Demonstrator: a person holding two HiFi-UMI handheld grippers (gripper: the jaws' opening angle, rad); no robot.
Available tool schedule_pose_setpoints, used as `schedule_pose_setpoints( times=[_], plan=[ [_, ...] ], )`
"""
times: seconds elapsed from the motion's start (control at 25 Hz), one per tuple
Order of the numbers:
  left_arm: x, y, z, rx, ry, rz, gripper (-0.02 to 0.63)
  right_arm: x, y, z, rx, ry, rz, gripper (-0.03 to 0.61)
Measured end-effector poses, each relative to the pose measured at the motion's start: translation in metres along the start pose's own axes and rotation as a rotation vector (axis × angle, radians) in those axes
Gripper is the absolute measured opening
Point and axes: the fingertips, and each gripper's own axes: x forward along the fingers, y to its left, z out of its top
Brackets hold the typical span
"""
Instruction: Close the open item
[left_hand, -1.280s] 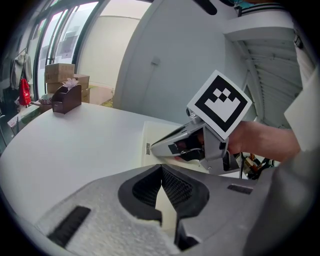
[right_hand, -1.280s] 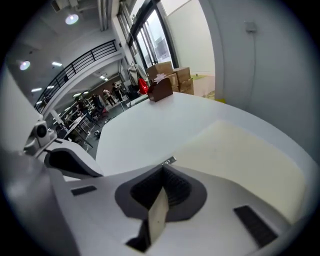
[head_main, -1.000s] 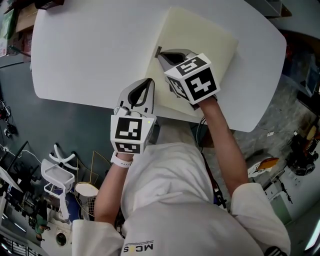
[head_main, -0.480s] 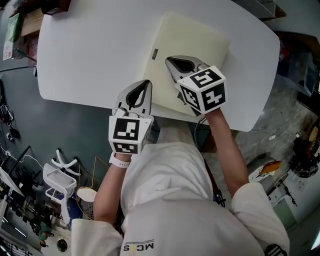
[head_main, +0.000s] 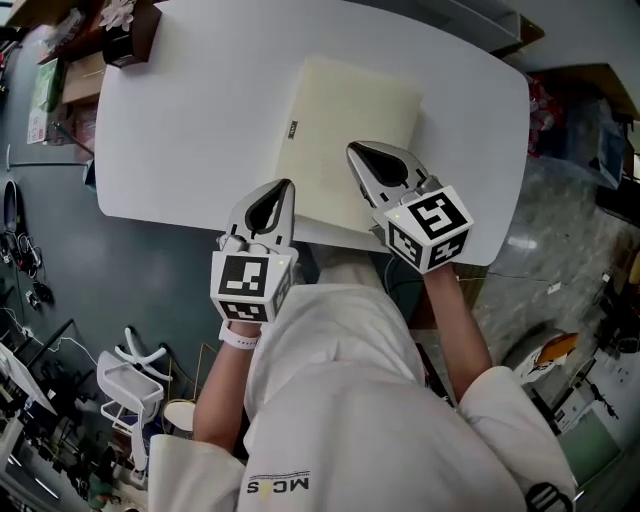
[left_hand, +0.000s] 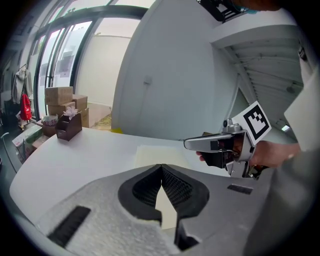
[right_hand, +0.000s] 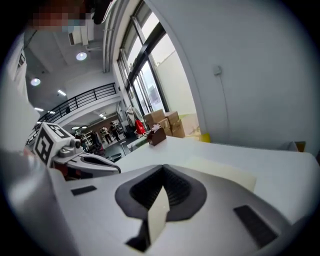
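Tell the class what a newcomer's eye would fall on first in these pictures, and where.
The cream folder, lying flat and closed on the white table, stands out first. Next come the left gripper and the right gripper, held over the table's near edge, both shut and empty. A small brown box sits at the far left corner.
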Motion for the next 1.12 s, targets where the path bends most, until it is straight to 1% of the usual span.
schedule_pose_setpoints(
  times=[0.12, 0.2, 0.28, 0.52, 0.68, 0.84, 1.12],
  plan=[
    [-0.008, -0.003, 0.016, 0.009, -0.033, 0.009, 0.025, -0.026, -0.004, 0.023, 0.008, -0.093, -0.004, 0.014],
    [-0.016, -0.006, 0.024, 0.001, -0.050, 0.016, 0.025, -0.044, -0.007, 0.034, 0.019, -0.151, -0.019, 0.014],
    [-0.026, -0.010, 0.030, -0.006, -0.067, 0.023, 0.025, -0.062, -0.009, 0.040, 0.026, -0.191, -0.041, 0.014],
    [-0.051, -0.013, 0.065, 0.034, -0.140, 0.038, 0.025, -0.115, -0.021, 0.056, 0.036, -0.288, -0.130, 0.015],
    [-0.070, -0.016, 0.091, 0.068, -0.207, 0.049, 0.025, -0.150, -0.022, 0.061, -0.005, -0.329, -0.193, 0.015],
    [-0.084, -0.020, 0.110, 0.085, -0.260, 0.051, 0.025, -0.180, -0.022, 0.065, -0.032, -0.354, -0.242, 0.015],
    [-0.096, -0.028, 0.124, 0.093, -0.306, 0.042, 0.025, -0.221, -0.024, 0.066, -0.041, -0.408, -0.329, 0.015]
  ],
)
